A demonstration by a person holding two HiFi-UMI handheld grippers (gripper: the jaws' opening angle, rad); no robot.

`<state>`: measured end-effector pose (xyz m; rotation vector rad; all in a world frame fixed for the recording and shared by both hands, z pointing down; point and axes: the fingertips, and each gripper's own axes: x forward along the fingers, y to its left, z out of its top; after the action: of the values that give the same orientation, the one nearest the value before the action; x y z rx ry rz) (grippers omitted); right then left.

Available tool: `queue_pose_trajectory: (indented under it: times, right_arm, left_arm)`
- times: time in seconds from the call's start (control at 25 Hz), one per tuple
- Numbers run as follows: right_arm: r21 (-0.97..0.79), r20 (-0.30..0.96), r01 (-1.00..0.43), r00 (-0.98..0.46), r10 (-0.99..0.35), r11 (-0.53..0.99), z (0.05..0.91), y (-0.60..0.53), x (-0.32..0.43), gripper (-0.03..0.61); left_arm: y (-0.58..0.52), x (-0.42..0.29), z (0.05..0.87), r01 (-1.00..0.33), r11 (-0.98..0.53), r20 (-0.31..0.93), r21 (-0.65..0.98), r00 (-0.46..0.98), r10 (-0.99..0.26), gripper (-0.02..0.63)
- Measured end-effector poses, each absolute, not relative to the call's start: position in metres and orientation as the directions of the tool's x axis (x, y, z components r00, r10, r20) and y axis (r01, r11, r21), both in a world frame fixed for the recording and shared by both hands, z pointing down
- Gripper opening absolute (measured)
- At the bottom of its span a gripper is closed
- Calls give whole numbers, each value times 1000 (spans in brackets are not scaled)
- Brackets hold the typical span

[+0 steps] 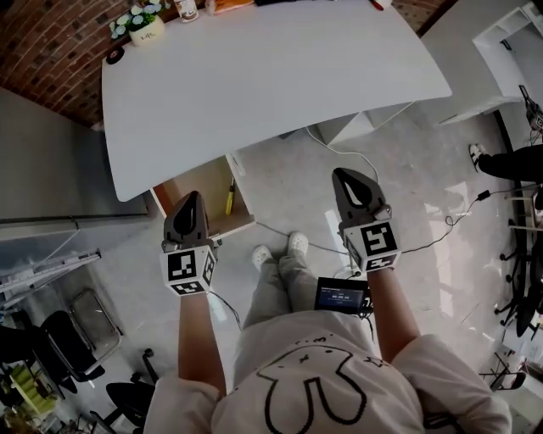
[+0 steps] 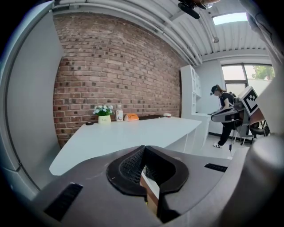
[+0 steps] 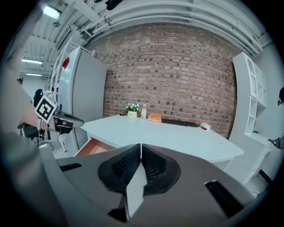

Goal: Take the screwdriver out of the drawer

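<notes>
In the head view, a yellow-handled screwdriver (image 1: 230, 197) lies in an open wooden drawer (image 1: 208, 222) under the left end of the white table (image 1: 271, 76). My left gripper (image 1: 193, 199) hovers over the drawer's front left part, shut and empty, with the screwdriver just to its right. My right gripper (image 1: 344, 175) hangs over the floor to the right of the drawer, jaws together, holding nothing. In the left gripper view the jaws (image 2: 144, 148) point at the table edge (image 2: 111, 153). The right gripper view (image 3: 141, 146) shows the drawer (image 3: 91, 147) at lower left.
A flower pot (image 1: 140, 25), a bottle and an orange item stand along the table's far edge by the brick wall. Cables (image 1: 339, 157) run across the floor. A grey cabinet (image 1: 42, 161) stands left, black chairs (image 1: 59, 339) lower left, another person (image 1: 509, 161) at right.
</notes>
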<state>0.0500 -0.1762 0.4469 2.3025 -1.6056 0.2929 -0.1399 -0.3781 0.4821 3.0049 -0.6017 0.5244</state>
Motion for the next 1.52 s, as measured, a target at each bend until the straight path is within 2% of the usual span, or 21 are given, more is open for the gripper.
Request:
queue_pose_trajectory:
  times: [0.44,0.6,0.64,0.72,0.76,1.32,1.52]
  right_arm:
    - [69,458,-947,309,-834,-313,561,-153,63,21]
    - [42,472,-949,295,-831,-313,600,-154,65,21]
    - [34,475,-950,289,-831,-311,609,-155,65,21]
    - [14,479,-952,275,-834,-306,627,-158,64,21]
    - [2,479,-952,269,-835,-306,635,-159,64,21]
    - [-51,539,-936,269,-798,-349,724,-148,78,21]
    - [-53,544,-933,271,-794,-355,738,-149,81,21]
  left_arm:
    - [-365,-121,605,-352,-936,519,-3,799,-302,14]
    - [-364,-118,652,-346,-936,569,63,783,-251,16]
    - [-364,-117,664,-347,-934,584,86,777,-235,30]
    - [-363,-116,686,-335,-935,616,116,763,-197,132]
    - [-363,-116,696,-325,-939,631,117,754,-182,147]
    - [-380,-102,800,-235,-970,779,53,617,-107,133]
    - [-372,-97,841,-238,-956,879,174,474,43,128]
